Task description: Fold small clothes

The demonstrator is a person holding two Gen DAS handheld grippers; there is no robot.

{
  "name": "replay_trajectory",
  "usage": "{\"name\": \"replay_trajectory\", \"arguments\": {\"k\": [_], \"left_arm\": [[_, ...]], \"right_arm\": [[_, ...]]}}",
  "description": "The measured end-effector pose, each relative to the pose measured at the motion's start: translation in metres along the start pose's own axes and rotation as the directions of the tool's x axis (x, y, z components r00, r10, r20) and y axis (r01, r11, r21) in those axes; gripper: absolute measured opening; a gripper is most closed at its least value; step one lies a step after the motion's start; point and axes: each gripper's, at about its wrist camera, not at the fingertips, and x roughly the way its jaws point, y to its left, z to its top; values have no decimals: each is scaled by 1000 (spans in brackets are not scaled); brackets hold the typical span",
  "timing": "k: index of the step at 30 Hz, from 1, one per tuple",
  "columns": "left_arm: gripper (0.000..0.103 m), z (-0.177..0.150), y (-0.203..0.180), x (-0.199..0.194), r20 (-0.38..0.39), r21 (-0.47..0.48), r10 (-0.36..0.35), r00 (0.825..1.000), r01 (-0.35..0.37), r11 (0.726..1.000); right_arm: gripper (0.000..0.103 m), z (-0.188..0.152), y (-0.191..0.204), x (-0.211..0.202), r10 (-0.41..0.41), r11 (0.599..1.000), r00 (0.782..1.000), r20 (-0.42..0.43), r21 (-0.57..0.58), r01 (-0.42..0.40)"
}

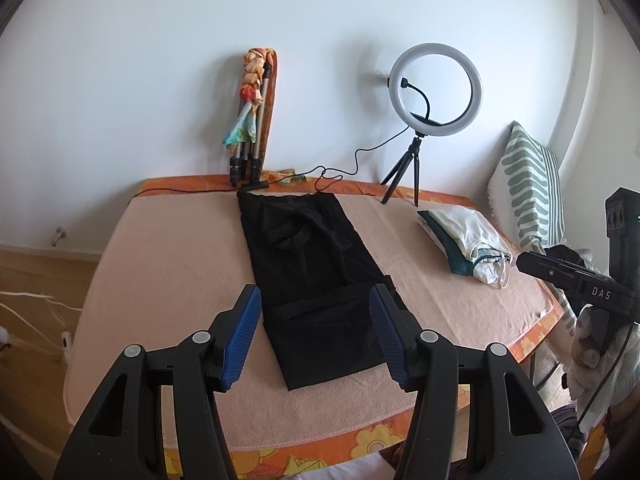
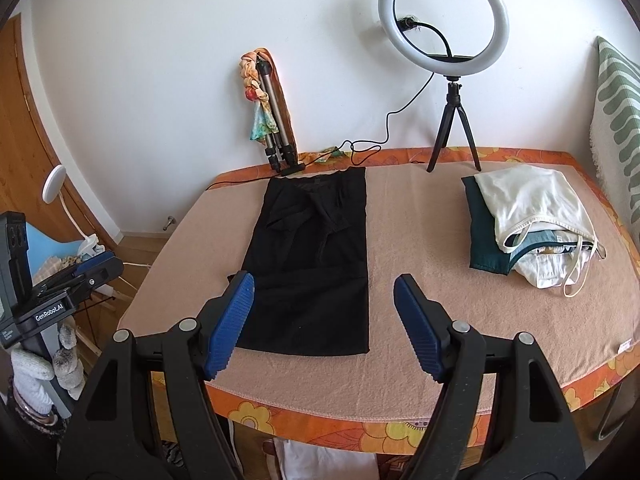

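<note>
Black garment (image 1: 316, 280) lies flat on the table (image 1: 160, 280) beyond both parted, empty tools, left tool (image 1: 314, 336) and right tool (image 2: 324, 324).

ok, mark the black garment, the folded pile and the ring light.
black garment (image 2: 312, 264), right wrist view, middle of the cloth
folded pile (image 2: 524, 204), right wrist view, white top piece
ring light (image 1: 436, 50), left wrist view, upper rim

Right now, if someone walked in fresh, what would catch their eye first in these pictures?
First, the long black garment lying flat down the middle of the peach-covered table, with both open grippers hovering at its near end. Next, the lit ring light standing at the far edge, and the pile of pale folded clothes to the right.
</note>
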Motion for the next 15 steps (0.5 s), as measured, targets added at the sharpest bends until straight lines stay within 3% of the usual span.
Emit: {"name": "replay_trajectory", "arguments": {"k": [4,15], "left_arm": [[55,6,13,19,-16,-8,13,1000,-13,1000],[54,23,49,92,-117,37,95,989,-92,995]], "right_arm": [[75,9,-8,11,12,1000,1000,-7,-1,-12],[57,41,-39,86,37,999,995,-89,-32,-40]]}}
